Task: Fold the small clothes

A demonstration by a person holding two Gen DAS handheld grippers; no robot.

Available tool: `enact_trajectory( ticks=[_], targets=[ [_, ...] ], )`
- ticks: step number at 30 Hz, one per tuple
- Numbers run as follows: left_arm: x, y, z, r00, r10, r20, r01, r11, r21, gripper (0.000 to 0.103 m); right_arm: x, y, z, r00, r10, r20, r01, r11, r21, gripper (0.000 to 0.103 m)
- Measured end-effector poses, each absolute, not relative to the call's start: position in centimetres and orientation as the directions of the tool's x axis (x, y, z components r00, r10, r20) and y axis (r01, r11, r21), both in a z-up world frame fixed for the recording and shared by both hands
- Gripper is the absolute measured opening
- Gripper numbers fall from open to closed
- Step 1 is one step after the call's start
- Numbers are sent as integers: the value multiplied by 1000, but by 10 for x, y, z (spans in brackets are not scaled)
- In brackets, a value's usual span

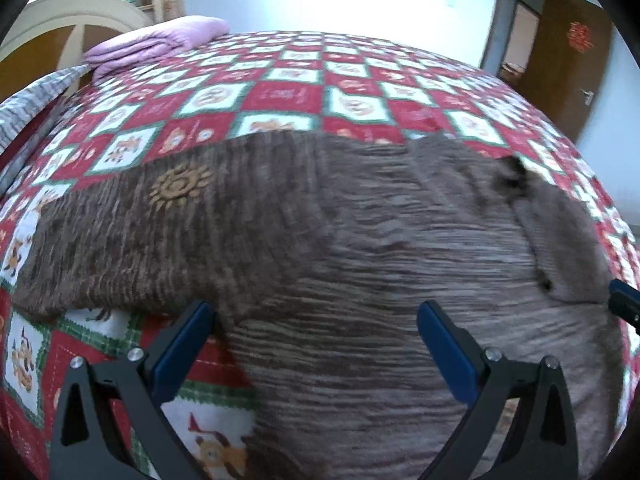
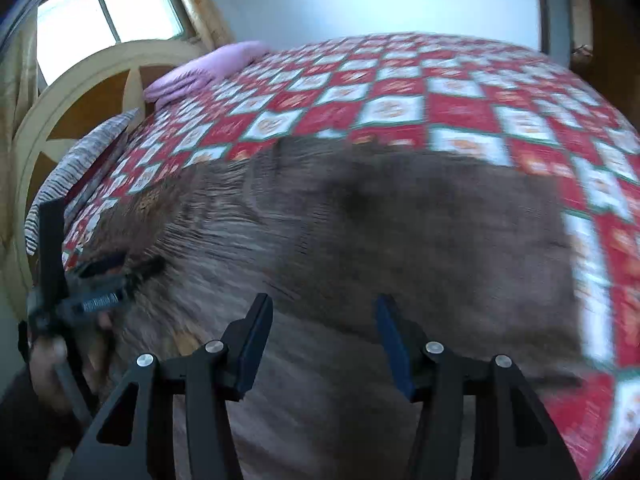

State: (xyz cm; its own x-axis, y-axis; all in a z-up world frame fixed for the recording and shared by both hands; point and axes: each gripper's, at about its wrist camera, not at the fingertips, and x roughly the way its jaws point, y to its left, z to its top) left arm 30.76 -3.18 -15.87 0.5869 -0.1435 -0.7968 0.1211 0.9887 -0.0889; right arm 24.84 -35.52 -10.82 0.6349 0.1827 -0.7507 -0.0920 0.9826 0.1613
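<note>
A brown ribbed knit sweater [image 1: 340,248] with a golden sun emblem [image 1: 180,188] lies spread on the checked quilt [image 1: 288,92]. My left gripper [image 1: 314,312] hovers over its near part, jaws wide apart, nothing pinched between the blue pads [image 1: 440,344]. My right gripper [image 2: 323,304] is open above the sweater [image 2: 400,232], with cloth below the fingers but none gripped. A tip of the right gripper [image 1: 624,304] shows at the right edge of the left wrist view. The right wrist view shows the left gripper [image 2: 128,264] at far left, held by a hand [image 2: 52,364].
A folded pink blanket [image 1: 160,46] and a grey striped pillow [image 1: 32,108] lie at the head of the bed by the cream headboard [image 2: 100,80]. A window [image 2: 108,12] is behind it. A brown door [image 1: 568,60] stands at the right.
</note>
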Motion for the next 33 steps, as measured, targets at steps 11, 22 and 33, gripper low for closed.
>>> enact_trajectory(
  ticks=[11,22,33],
  targets=[
    [311,-146,-136,528,-281,-801,321,940,-117,86,191,-462,-135,720,-12,-694,186,967,176,69],
    [324,-171,-155,451,-395,-800,309,910,-275,24,197,-462,-141,703,14,-711,164,970,181,79],
    [311,-192,-157,465,-422,-778,360,893,-269,5,198,-453,-144,686,-35,-727,168,979,112,81]
  ],
)
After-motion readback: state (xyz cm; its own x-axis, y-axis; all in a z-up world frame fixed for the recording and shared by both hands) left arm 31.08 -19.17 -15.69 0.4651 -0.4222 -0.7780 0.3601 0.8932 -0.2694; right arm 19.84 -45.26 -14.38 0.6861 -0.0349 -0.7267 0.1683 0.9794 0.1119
